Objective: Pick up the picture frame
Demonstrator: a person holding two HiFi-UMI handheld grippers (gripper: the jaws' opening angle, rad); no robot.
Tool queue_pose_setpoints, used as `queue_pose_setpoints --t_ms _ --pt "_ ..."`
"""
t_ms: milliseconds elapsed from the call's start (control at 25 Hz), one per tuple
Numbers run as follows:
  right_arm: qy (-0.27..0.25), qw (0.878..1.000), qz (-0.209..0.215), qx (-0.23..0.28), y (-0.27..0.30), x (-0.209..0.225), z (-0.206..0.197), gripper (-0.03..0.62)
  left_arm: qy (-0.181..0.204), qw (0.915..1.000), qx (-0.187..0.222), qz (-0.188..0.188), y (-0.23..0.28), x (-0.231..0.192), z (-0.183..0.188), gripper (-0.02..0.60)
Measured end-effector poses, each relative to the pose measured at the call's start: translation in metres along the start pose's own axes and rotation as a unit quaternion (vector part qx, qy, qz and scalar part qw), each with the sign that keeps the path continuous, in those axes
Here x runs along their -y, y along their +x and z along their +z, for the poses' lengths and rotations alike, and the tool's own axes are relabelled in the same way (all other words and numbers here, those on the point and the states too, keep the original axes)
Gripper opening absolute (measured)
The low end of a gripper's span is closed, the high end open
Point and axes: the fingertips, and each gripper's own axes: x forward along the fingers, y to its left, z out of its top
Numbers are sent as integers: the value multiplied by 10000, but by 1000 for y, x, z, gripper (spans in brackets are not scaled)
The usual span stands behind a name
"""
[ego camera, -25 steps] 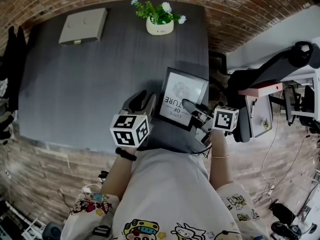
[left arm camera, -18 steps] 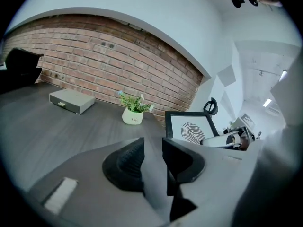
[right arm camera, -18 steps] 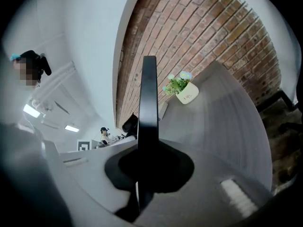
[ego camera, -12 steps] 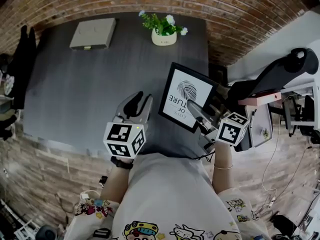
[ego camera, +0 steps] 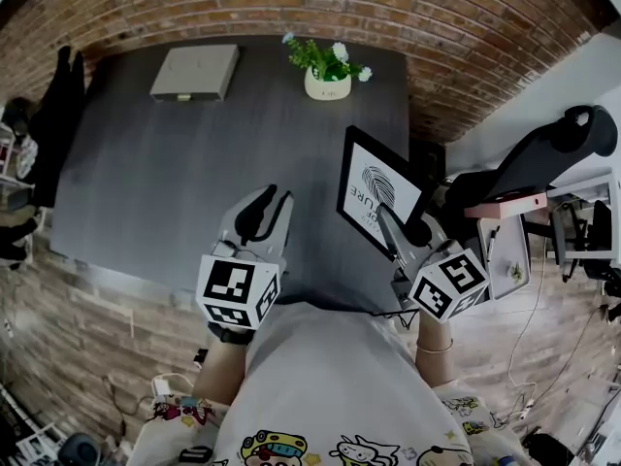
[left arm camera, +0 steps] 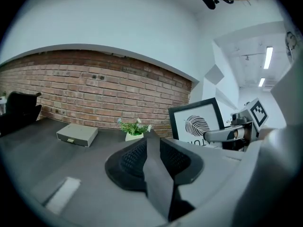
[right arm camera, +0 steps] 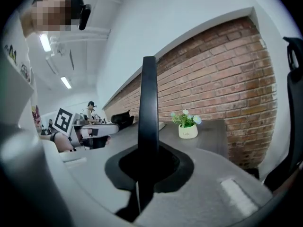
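Risk of a swing or a slip, above all. Pinched in the right tongs (ego camera: pixel 388 223) by one thin edge only: the picture frame (ego camera: pixel 380 190), seen edge-on between the tightly closed pads in the right gripper view. Held clear of the surface (ego camera: pixel 175 183), nearly upright in the air over its near right part, print turned toward the left tongs (ego camera: pixel 264 207).

No second hold. Left tongs partly apart, just been closing, nothing between them, well to the left of the frame.

Likely to pivot about that single pinch point under its own weight, with most of the frame above and beyond the pads. Could slide out along a smooth moulding if tilted further or jerked. Could crack the glazing, if any, on a drop to the surface or past its edge to the floor.

Close to the office chair (ego camera: pixel 524 163) on the right as well, so possibly a knock against it on a wide turn. Potted plant (ego camera: pixel 328 71) and grey box (ego camera: pixel 194 71) well apart at the far side, no threat.

Probably safer with a slow carry, or a steadying touch from the left tongs on the opposite edge.
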Motion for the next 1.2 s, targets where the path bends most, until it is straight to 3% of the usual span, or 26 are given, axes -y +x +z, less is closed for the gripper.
queue_pose_setpoints --t_ms 240,600,1200 --pt "-778 9954 -522 208 -11 -1 21 12 100 9999 49 57 -10 -4 4 86" --pt "-1118 9871 -978 593 -24 -2 43 12 204 9997 26 97 -15 -8 1 29" --pt "-924 9855 -1273 639 -11 7 31 12 149 9998 -100 40 -14 -26 -7 14"
